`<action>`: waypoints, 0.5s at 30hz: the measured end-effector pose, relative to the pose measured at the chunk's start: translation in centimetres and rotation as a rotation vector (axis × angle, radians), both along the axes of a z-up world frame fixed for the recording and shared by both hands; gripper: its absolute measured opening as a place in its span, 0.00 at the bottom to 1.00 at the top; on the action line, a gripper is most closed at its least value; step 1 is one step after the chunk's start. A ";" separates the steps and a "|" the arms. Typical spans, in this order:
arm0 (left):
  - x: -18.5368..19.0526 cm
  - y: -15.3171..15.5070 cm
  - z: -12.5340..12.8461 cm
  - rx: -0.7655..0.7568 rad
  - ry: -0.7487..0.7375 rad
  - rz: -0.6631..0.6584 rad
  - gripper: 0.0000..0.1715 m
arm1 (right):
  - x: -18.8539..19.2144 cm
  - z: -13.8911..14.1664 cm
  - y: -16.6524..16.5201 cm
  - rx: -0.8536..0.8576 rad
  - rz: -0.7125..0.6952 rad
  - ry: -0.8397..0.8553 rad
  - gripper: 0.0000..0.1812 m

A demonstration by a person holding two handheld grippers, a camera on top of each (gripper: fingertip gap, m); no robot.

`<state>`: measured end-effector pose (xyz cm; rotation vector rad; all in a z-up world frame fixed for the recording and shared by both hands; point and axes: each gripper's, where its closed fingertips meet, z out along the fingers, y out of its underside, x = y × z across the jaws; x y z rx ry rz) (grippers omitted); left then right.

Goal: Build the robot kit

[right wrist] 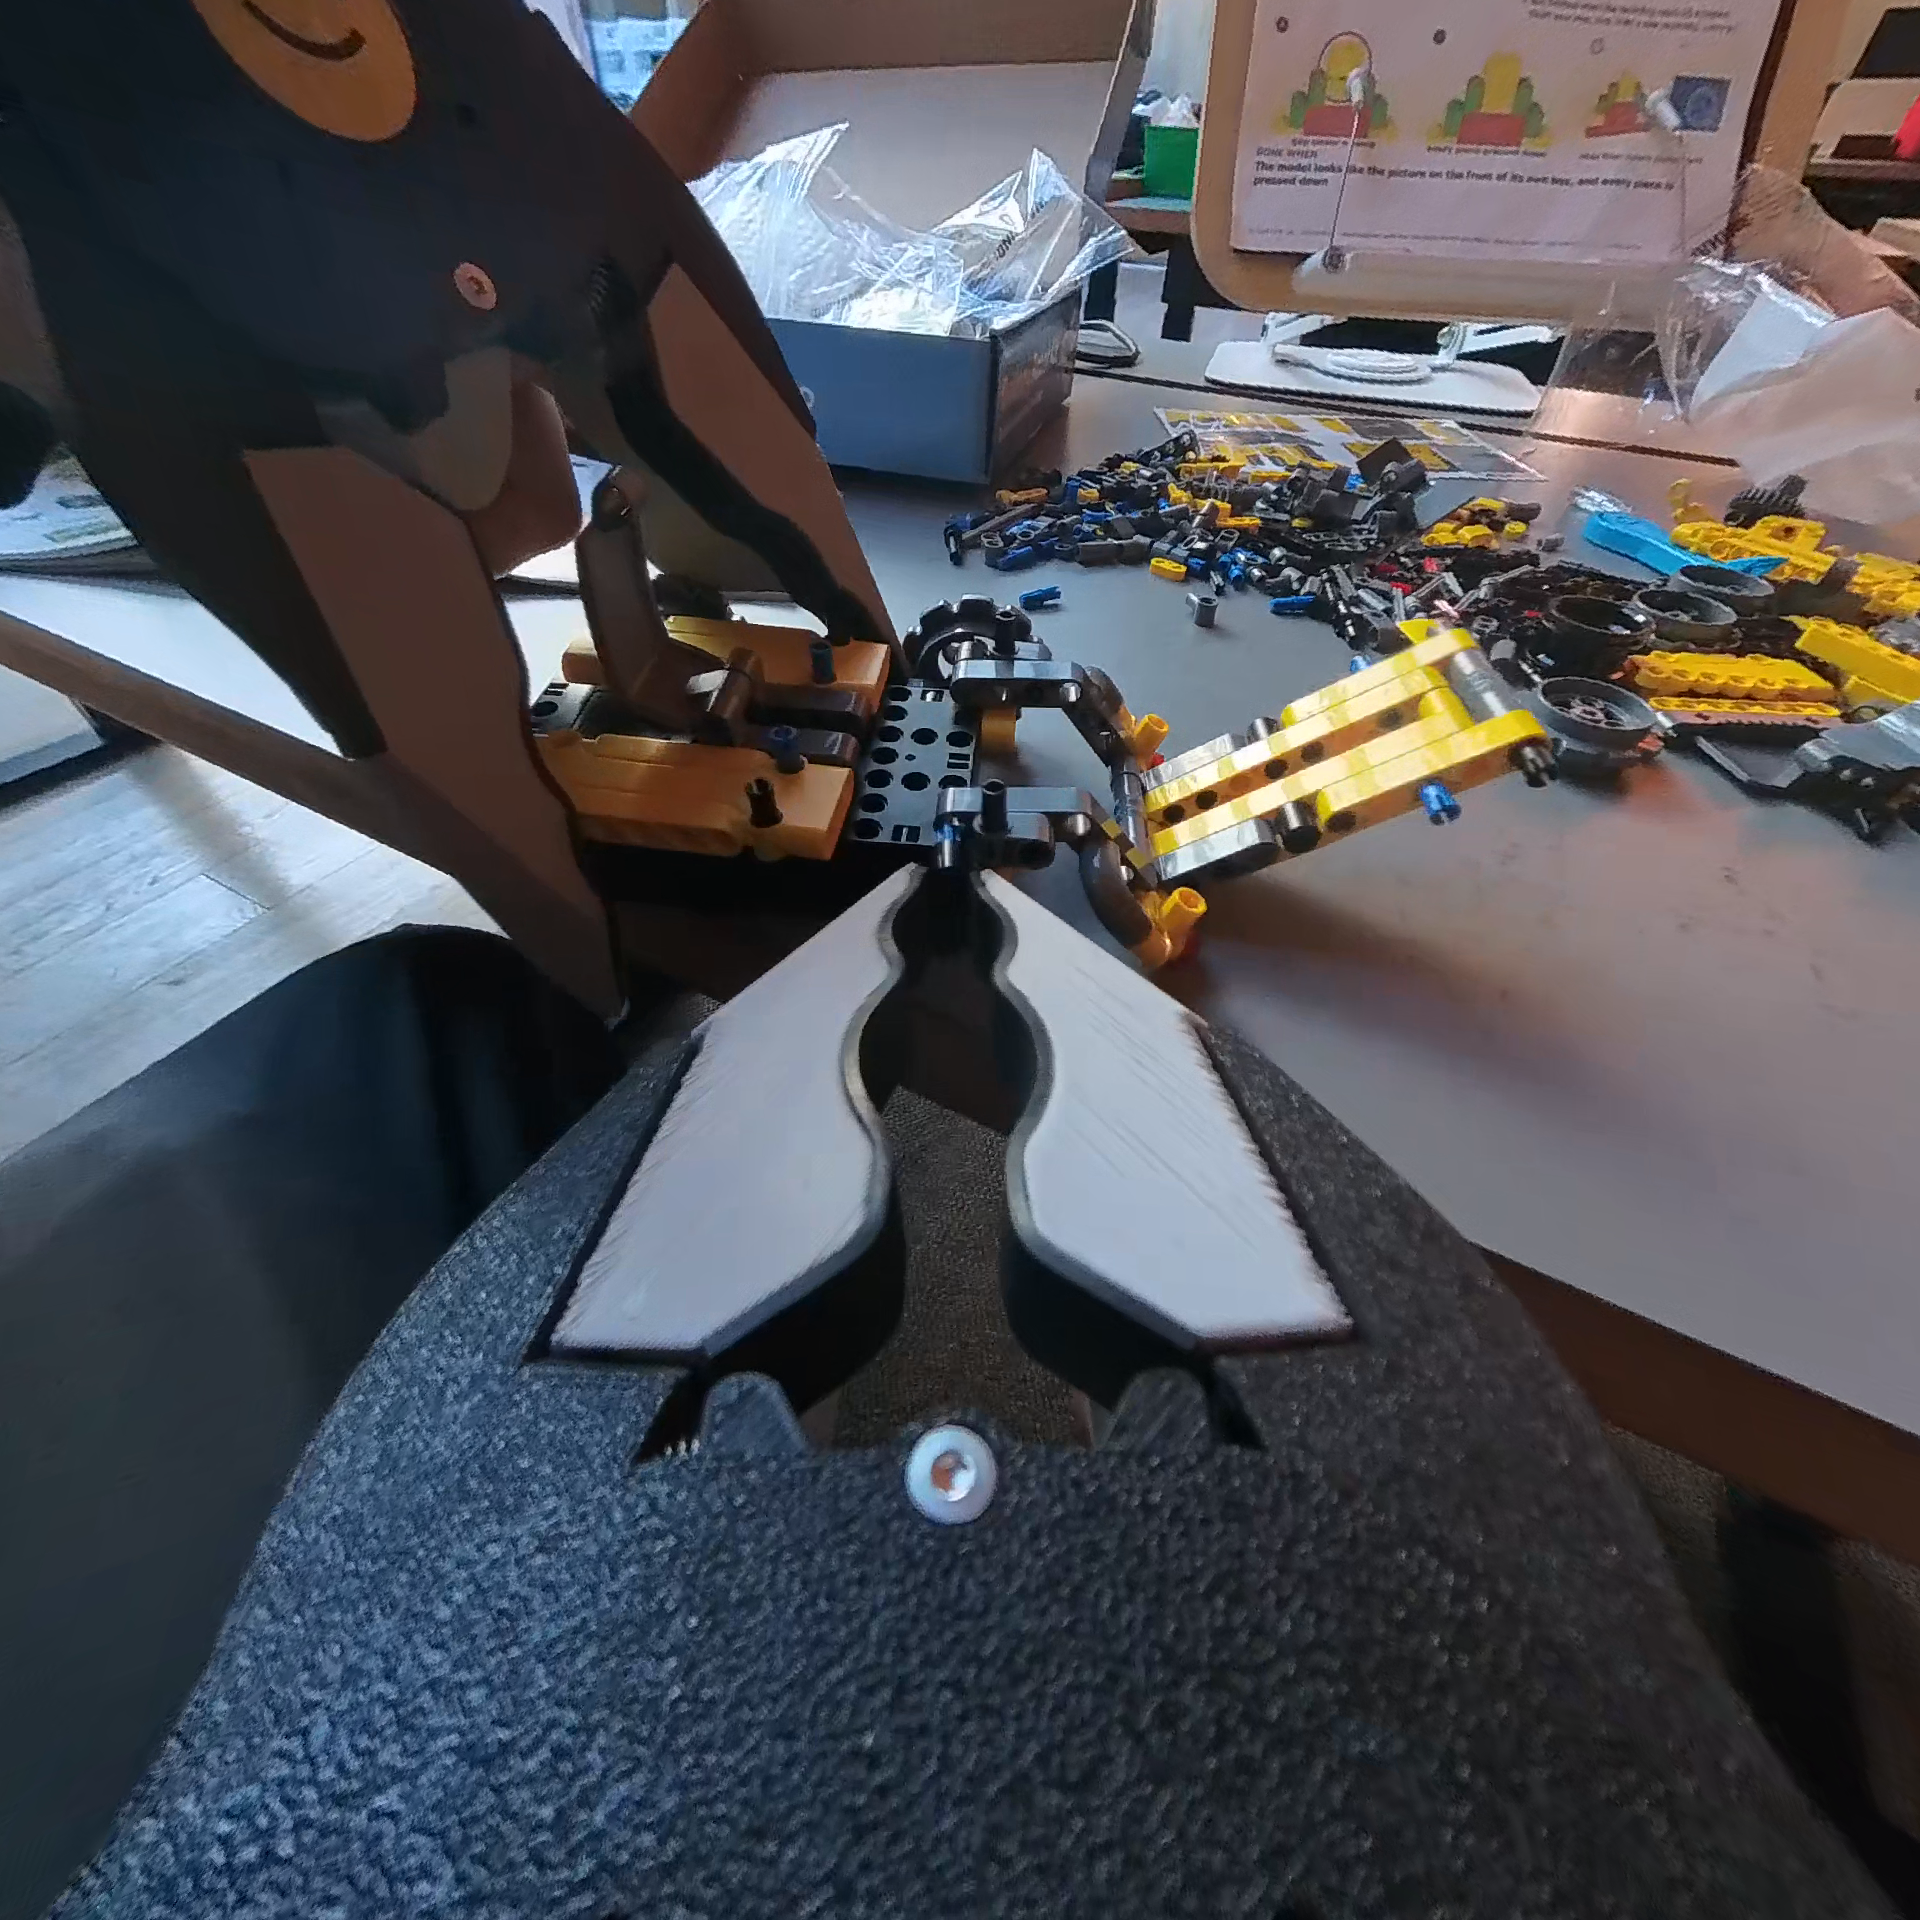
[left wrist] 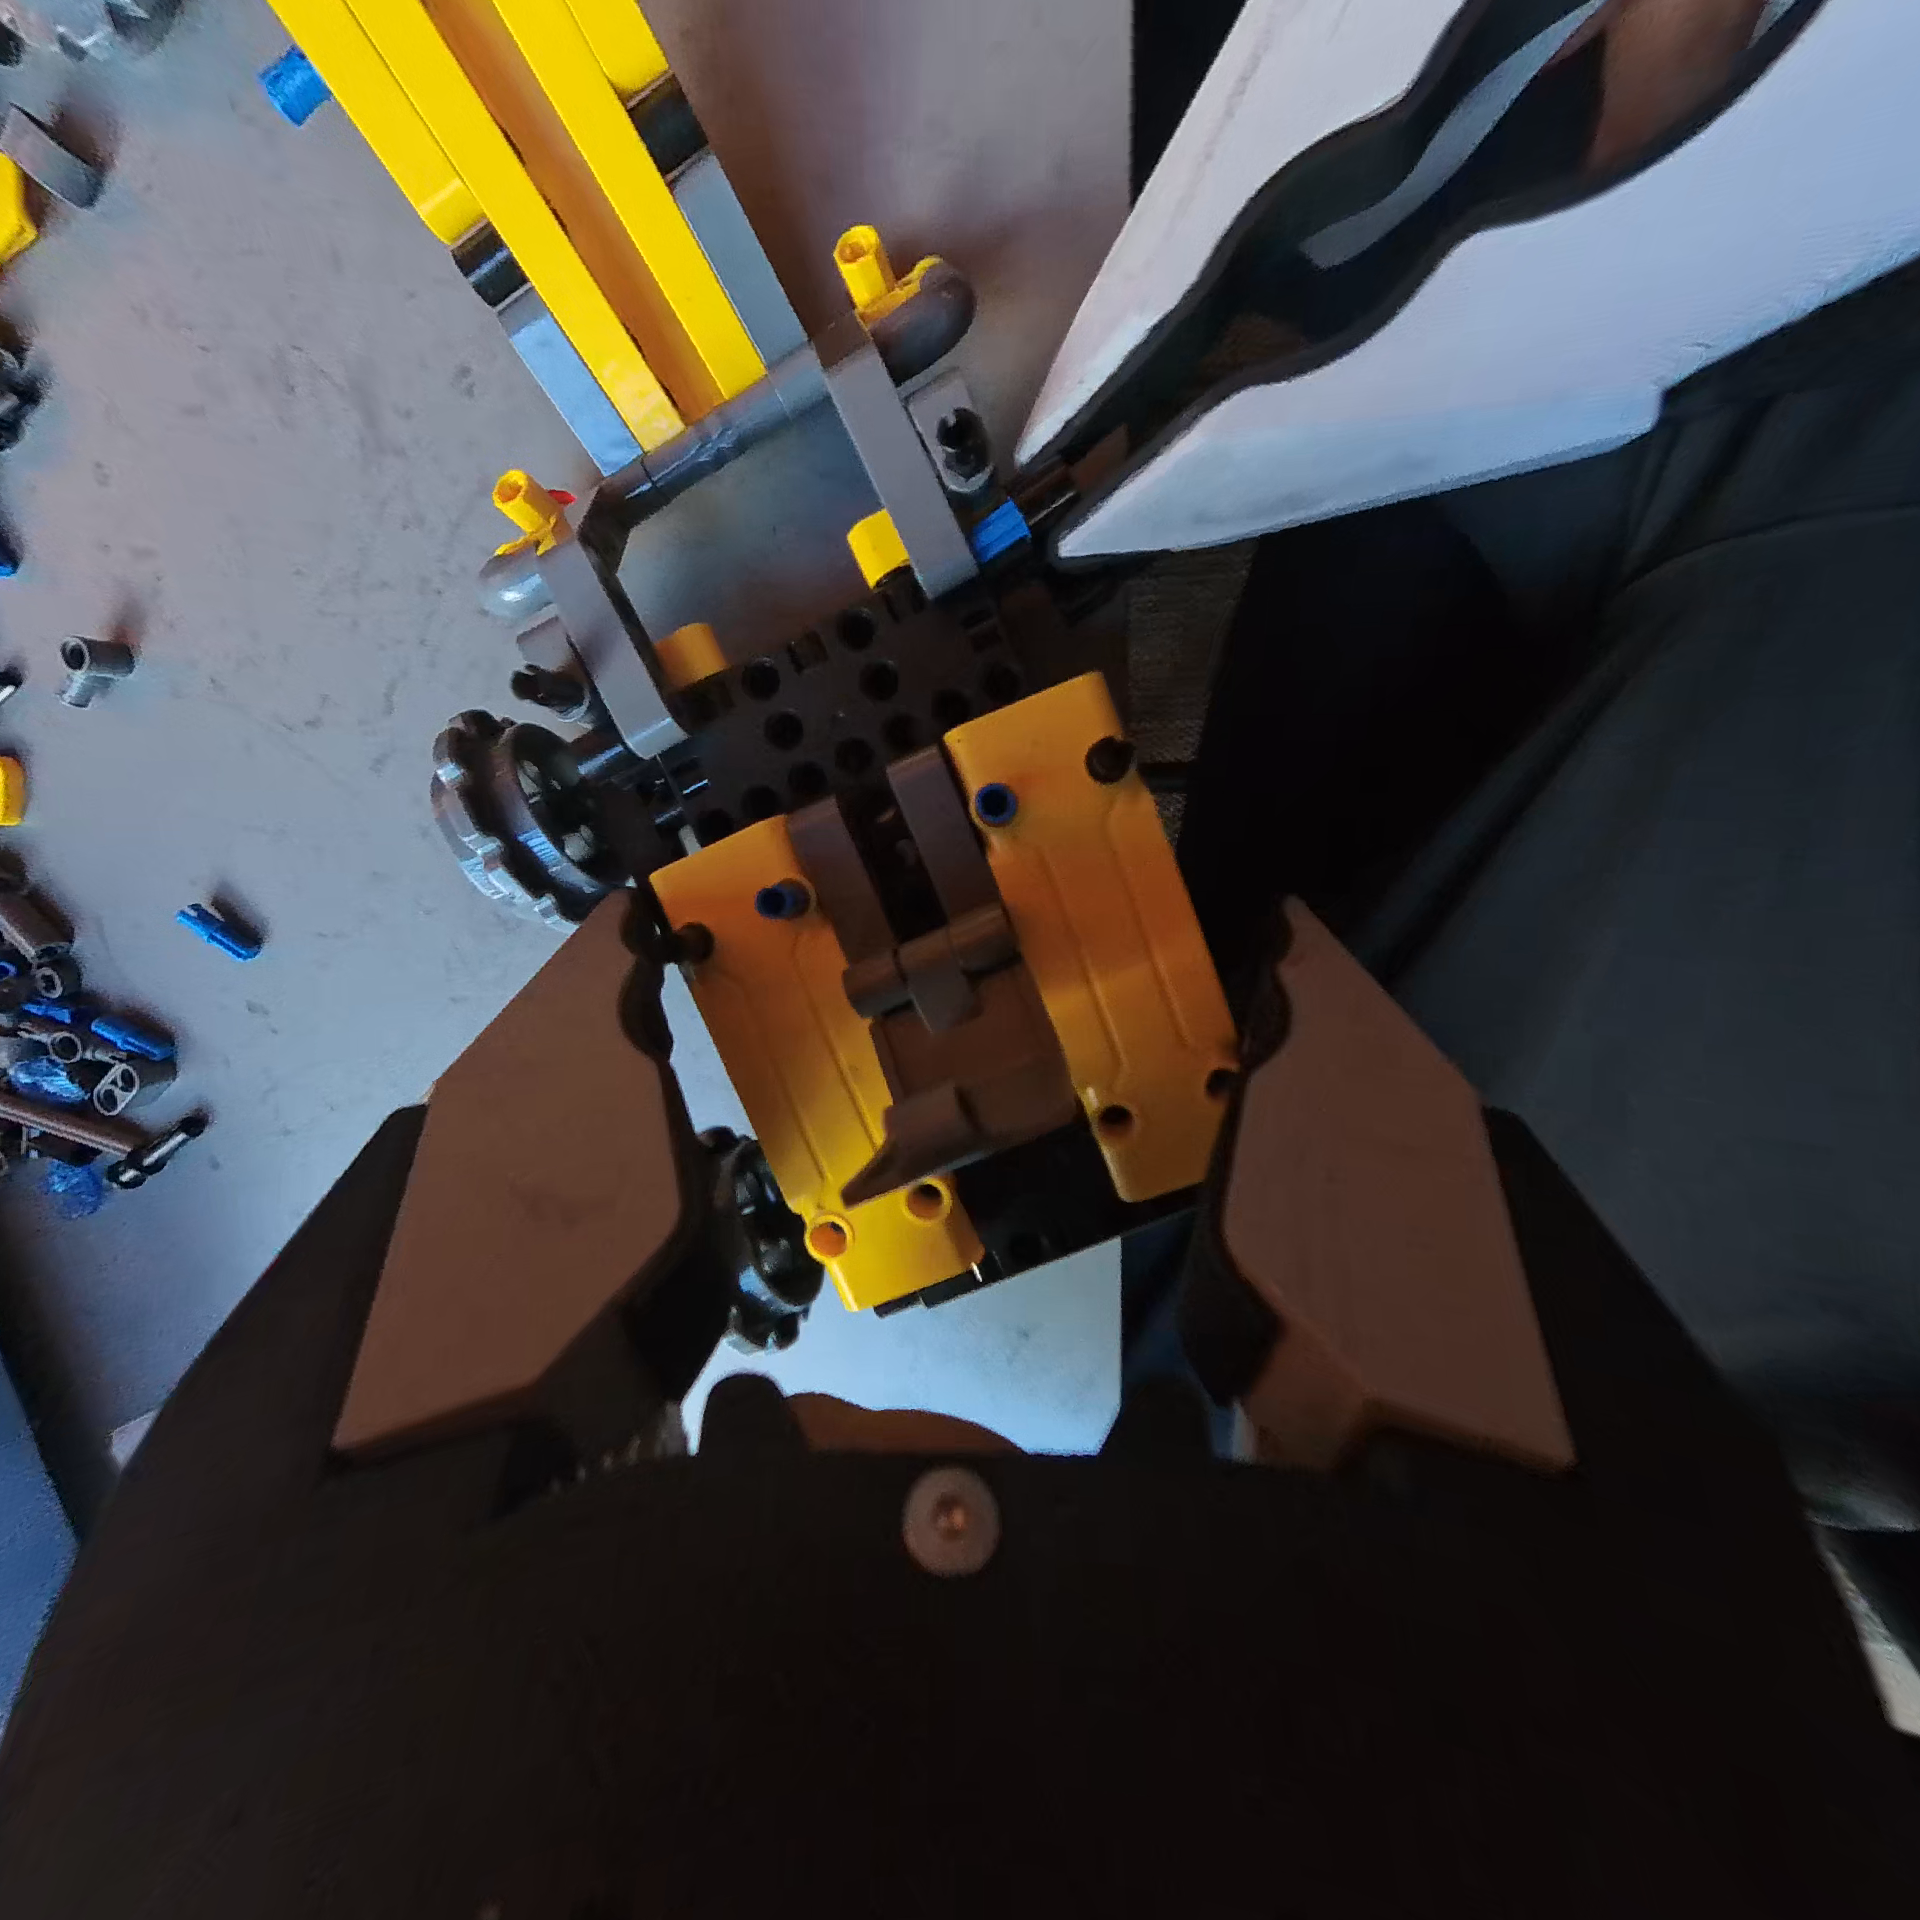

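A yellow, black and grey toy-brick vehicle model (left wrist: 821, 707) lies at the table's near edge, its long yellow arm (right wrist: 1351, 748) pointing away. My left gripper (left wrist: 956, 935), with brown fingers, is shut on the model's yellow rear body (left wrist: 1101, 935), one finger on each side. It also shows in the right wrist view (right wrist: 727, 810). My right gripper (right wrist: 951, 873), with white fingers, is shut on a small black and blue pin (right wrist: 945, 844). It holds the pin against the side of the model's grey frame beam (right wrist: 1013, 810). Its tips show in the left wrist view (left wrist: 1044, 499).
A heap of loose bricks and pins (right wrist: 1299, 530) and black tyres (right wrist: 1590, 717) covers the grey table (right wrist: 1455, 1091) behind the model. A grey box holding plastic bags (right wrist: 914, 384) and an illustrated sheet on a stand (right wrist: 1475, 125) stand at the back. More loose pieces (left wrist: 73, 1049) lie left. Across from one pair of fingers to the other is roughly 6 cm.
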<state>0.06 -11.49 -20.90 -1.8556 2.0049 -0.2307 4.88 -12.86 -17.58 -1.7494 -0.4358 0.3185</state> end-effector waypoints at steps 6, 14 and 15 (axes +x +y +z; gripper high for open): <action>0.0 0.0 -0.1 0.019 -0.003 0.002 0.65 | 0.1 0.0 0.1 -0.052 -0.041 0.039 0.04; 0.0 0.0 0.0 0.034 -0.016 -0.001 0.64 | 0.1 0.7 0.2 -0.073 -0.085 0.043 0.03; 0.1 0.1 0.0 0.036 -0.022 -0.002 0.64 | 0.0 0.7 0.2 -0.073 -0.084 0.043 0.03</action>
